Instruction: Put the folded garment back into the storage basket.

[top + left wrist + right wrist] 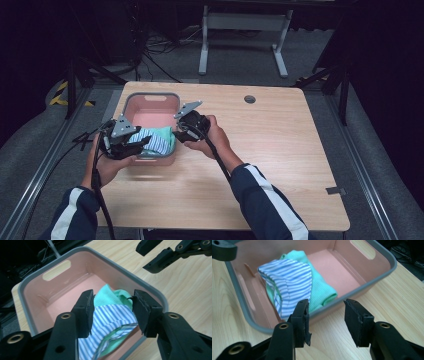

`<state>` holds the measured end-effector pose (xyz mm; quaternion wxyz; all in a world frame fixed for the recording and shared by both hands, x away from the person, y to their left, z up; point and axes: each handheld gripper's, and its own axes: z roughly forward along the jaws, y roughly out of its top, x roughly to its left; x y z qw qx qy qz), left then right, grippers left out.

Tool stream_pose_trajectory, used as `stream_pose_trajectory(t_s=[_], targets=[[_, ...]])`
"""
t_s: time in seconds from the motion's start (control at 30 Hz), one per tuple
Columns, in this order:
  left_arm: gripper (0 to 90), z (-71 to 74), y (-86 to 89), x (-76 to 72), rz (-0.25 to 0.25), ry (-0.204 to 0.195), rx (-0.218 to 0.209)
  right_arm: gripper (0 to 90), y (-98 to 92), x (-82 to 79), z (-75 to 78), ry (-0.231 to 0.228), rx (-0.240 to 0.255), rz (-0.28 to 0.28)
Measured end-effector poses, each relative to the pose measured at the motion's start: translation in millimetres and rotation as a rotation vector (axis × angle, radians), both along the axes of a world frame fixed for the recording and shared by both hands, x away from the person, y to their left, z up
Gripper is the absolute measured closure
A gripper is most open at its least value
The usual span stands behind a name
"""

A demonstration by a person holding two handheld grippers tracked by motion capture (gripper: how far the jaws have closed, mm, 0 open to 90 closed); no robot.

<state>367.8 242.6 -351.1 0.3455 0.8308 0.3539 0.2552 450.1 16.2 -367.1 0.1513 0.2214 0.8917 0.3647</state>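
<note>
- Folded striped cloth over a green cloth lies in the pink bin left of centre on the bench — placing looks done.
- Left hand-held gripper and right hand-held gripper released, nothing between jaws.
- Next, likely: lift both clear.
- The bin's near wall hides the cloth's lower folds.
</note>
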Motion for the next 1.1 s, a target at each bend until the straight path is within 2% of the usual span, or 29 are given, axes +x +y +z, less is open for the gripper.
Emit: stream_pose_trajectory(t_s=[0.3, 0.57, 0.63, 0.67, 0.87, 0.93, 1.0, 1.1], targets=[[39.8, -2.2, -14.6, -8.8, -0.020, 0.006, 0.005, 48.2, -23.6, -8.7, 1.1, -0.013, -0.044, -0.001], [30.8, -6.2, -27.1, -14.0, -0.047, 0.006, -0.013, 41.5, -48.7, -17.4, 1.9, -0.071, -0.089, -0.044], [29.5, -6.8, -31.1, -15.1, -0.062, 0.003, 0.003, 40.2, -55.5, -19.2, 1.9, -0.078, -0.094, -0.056], [29.1, -7.6, -33.5, -16.1, -0.066, 0.008, -0.003, 39.6, -58.8, -20.6, 2.1, -0.082, -0.091, -0.061], [26.0, -10.7, -44.1, -19.6, -0.098, 0.011, 0.020, 35.2, -75.9, -24.9, 1.6, -0.106, -0.104, -0.088], [24.7, -13.5, -48.7, -21.3, -0.098, 0.009, 0.027, 34.3, -82.1, -26.0, 0.3, -0.095, -0.109, -0.094], [25.7, -16.1, -53.3, -22.4, -0.093, 0.011, 0.039, 33.6, -87.0, -27.5, -2.0, -0.104, -0.124, -0.108], [25.3, -19.3, -58.2, -24.5, -0.114, 0.016, 0.053, 32.8, -95.5, -30.9, -5.5, -0.098, -0.132, -0.112]])
